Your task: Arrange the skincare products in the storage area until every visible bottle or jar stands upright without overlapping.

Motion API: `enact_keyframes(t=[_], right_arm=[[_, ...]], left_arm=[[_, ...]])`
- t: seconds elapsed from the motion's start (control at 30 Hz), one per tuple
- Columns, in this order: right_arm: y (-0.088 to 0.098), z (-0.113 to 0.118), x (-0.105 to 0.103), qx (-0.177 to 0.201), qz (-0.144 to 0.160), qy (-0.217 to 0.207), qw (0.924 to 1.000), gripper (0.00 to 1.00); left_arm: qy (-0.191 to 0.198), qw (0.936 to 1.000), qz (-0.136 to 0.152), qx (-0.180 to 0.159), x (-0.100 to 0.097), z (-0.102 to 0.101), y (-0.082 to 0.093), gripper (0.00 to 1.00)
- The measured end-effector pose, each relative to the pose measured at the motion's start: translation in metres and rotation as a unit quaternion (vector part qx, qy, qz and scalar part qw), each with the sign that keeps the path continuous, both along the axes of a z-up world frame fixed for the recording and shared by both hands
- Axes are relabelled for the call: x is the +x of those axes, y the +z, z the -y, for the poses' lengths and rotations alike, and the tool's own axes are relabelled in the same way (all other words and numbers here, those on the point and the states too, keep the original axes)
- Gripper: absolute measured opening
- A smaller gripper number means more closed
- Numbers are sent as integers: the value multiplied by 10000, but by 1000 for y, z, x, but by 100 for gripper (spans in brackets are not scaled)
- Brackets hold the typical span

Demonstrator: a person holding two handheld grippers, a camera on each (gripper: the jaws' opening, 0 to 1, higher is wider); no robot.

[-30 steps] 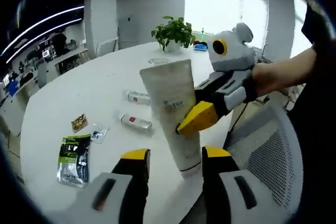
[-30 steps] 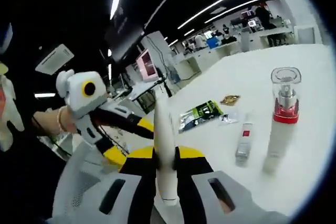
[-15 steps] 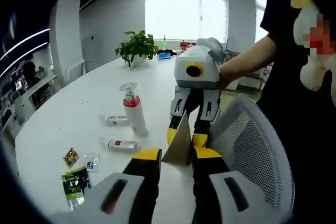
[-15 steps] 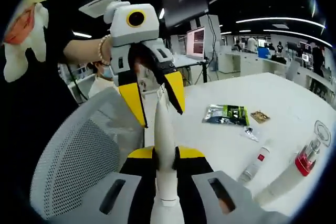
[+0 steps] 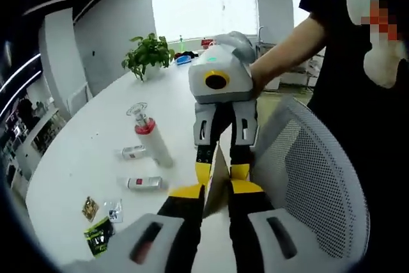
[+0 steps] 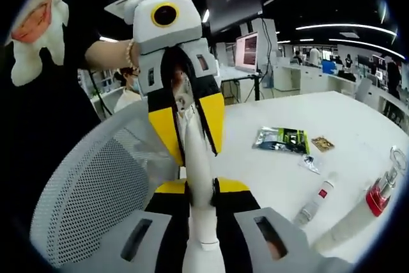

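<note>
Passing the tube between grippers, above the table edge.
Right gripper (image 6: 200, 191) clamped on white tube (image 6: 197, 158); left gripper (image 5: 216, 195) closing around its crimped end — squeeze firmly before releasing.

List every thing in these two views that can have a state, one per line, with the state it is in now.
white tube: held off the table, gripped at both ends
right tongs: shut on the white tube
left tongs: shut on the white tube's flat end
pump bottle: upright on the table, clear cap on
small bottle: lying on its side
small jar: lying on its side
green packet: lying flat
</note>
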State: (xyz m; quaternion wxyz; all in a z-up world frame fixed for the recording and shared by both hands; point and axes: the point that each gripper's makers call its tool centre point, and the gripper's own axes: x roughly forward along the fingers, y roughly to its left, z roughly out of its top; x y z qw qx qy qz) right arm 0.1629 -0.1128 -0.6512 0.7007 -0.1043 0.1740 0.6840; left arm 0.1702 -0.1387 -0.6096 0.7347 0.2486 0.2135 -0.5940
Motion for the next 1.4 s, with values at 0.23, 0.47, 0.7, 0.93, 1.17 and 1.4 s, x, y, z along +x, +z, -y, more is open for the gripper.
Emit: enact_keyframes(t=[0.23, 0.47, 0.7, 0.93, 1.17, 1.4], right_arm=[[-1, 4, -1, 31, -40, 20, 10000, 17], [-3, 13, -2, 107, -294, -164, 9994, 20], [-23, 19, -1, -219, -334, -186, 9990, 24], [-40, 21, 4, -451, -213, -218, 9985, 21], [-39, 23, 9, -456, -133, -119, 9988, 20], [-40, 25, 10, -511, -103, 35, 9986, 19]], left_arm=[[-324, 9986, 257, 339, -6, 5, -1, 12], [-431, 9979, 335, 361, -4, 13, -2, 12], [-528, 9976, 327, 312, 0, 19, -2, 12], [-534, 9978, 279, 293, 3, 19, -2, 13], [-468, 9972, 327, 475, 11, 17, -13, 17], [-493, 9972, 178, 526, 12, 21, -29, 20]])
